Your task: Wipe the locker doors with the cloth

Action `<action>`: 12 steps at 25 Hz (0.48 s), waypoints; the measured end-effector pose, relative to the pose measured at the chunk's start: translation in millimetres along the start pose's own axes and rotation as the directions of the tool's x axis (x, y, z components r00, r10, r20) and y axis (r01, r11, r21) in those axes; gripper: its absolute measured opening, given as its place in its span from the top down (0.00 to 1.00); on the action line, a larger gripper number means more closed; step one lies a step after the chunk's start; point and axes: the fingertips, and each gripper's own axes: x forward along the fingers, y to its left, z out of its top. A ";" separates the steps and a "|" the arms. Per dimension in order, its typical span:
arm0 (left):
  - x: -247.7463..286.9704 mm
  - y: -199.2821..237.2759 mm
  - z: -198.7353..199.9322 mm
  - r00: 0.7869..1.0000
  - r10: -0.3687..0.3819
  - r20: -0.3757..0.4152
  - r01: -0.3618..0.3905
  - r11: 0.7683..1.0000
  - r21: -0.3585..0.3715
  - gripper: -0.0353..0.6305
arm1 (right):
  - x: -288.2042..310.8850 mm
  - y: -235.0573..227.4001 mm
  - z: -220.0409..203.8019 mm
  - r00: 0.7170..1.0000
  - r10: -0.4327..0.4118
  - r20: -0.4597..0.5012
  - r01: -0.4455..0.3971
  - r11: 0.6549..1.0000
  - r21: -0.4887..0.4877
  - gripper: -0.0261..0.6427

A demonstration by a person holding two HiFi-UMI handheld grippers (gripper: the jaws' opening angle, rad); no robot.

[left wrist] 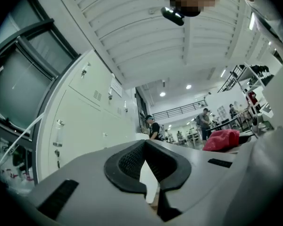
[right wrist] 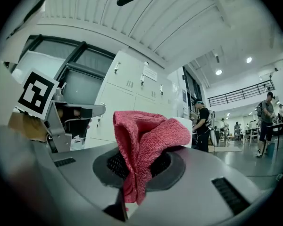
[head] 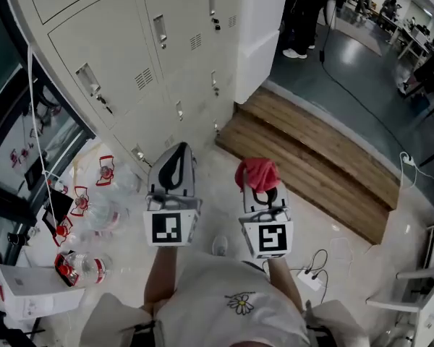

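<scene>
A person stands before a bank of pale locker doors (head: 134,56), a two-jaw gripper in each hand, both held out at about waist height over a light floor. The right gripper (head: 260,192) has its jaws clamped on a red cloth (head: 257,172), which is pinched low in its folds and bunches up in a rounded wad above the black pads (right wrist: 166,166). The cloth appears to hang clear of the doors, not touching them, though the steep downward angle makes the gap hard to judge. The left gripper (head: 175,166), just beside the right, carries nothing: its jaws are drawn together, leaving only a thin slit of light between the ribbed pads (left wrist: 127,161). Both tools point towards the lower lockers, whose small handles and vent slots face the person. To the right of the lockers, wooden steps (head: 311,147) run down to a dark floor. Several clear plastic bottles with red labels (head: 83,266) lie scattered on the floor at the person's left, near a white box (head: 25,295). A cable and power strip (head: 311,277) lie on the floor at the right. Further back in the hall, people (right wrist: 201,126) stand among desks under ceiling lights.
</scene>
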 end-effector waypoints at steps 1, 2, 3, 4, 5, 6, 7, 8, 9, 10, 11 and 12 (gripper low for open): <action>11.0 6.3 -0.4 1.000 0.014 0.007 -0.014 1.000 0.016 0.92 | 14.0 -4.9 2.4 1.000 0.005 0.021 -0.005 1.000 -0.009 0.92; 19.2 12.4 -3.0 1.000 0.029 0.004 -0.029 0.999 0.030 0.92 | 25.6 -8.7 5.3 0.999 0.011 0.043 -0.011 1.000 -0.013 0.92; 25.8 17.4 -7.9 0.999 0.045 -0.006 -0.044 0.998 0.044 0.92 | 35.2 -12.3 7.7 0.998 0.019 0.062 -0.018 1.000 -0.010 0.92; 32.3 20.8 -13.8 0.998 0.059 -0.020 -0.058 0.997 0.053 0.92 | 44.0 -16.4 9.0 0.997 0.028 0.076 -0.028 1.000 -0.004 0.92; 39.7 22.3 -20.0 0.997 0.071 -0.033 -0.069 0.996 0.058 0.92 | 52.9 -21.4 8.9 0.996 0.039 0.084 -0.040 0.999 0.003 0.92; 47.7 22.5 -26.0 0.996 0.082 -0.046 -0.079 0.995 0.062 0.92 | 62.0 -26.9 7.3 0.995 0.052 0.087 -0.053 0.999 0.011 0.92; 55.6 21.8 -30.7 0.994 0.094 -0.058 -0.090 0.994 0.069 0.92 | 71.3 -32.6 5.4 0.994 0.067 0.090 -0.069 0.997 0.021 0.92; 63.4 21.2 -33.1 0.992 0.110 -0.063 -0.105 0.992 0.076 0.92 | 80.9 -38.3 3.9 0.992 0.086 0.095 -0.089 0.996 0.030 0.92; 71.0 21.2 -33.8 0.990 0.131 -0.061 -0.126 0.989 0.083 0.92 | 91.1 -43.4 2.8 0.989 0.110 0.103 -0.114 0.993 0.037 0.92; 78.6 22.4 -34.3 0.986 0.160 -0.056 -0.154 0.984 0.088 0.92 | 102.2 -47.7 1.5 0.984 0.139 0.109 -0.144 0.989 0.037 0.92; 86.4 25.0 -35.7 0.979 0.195 -0.053 -0.190 0.978 0.091 0.92 | 114.0 -50.9 0.1 0.978 0.175 0.112 -0.179 0.983 0.030 0.92; 94.3 28.3 -37.5 0.971 0.235 -0.053 -0.229 0.969 0.090 0.92 | 126.2 -52.8 -0.6 0.969 0.216 0.117 -0.219 0.975 0.019 0.92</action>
